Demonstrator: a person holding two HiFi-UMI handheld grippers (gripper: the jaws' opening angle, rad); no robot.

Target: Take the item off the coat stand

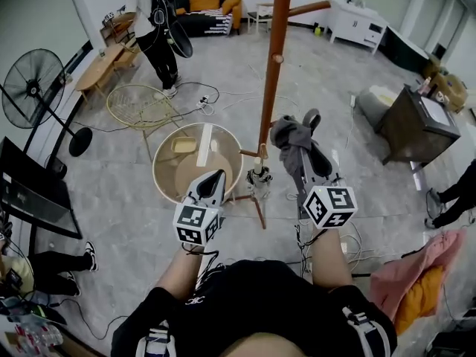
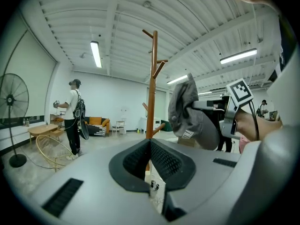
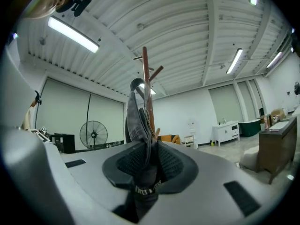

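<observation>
The right gripper (image 3: 149, 161) is clamping a grey item (image 1: 290, 134) (seemingly a cap) just beside the coat stand (image 1: 277, 58) pole, while the left gripper (image 2: 150, 146) is hovering pinched together, empty.

1. Dead ahead: coat stand pole (image 1: 279, 43); base legs (image 1: 259, 208) splay on the floor (image 1: 335, 73).
2. Left, just beside the base, the round table (image 1: 190, 177) blocks low passage.
3. Right of the pole: open floor, dark cabinet (image 1: 416, 129) well apart.
</observation>
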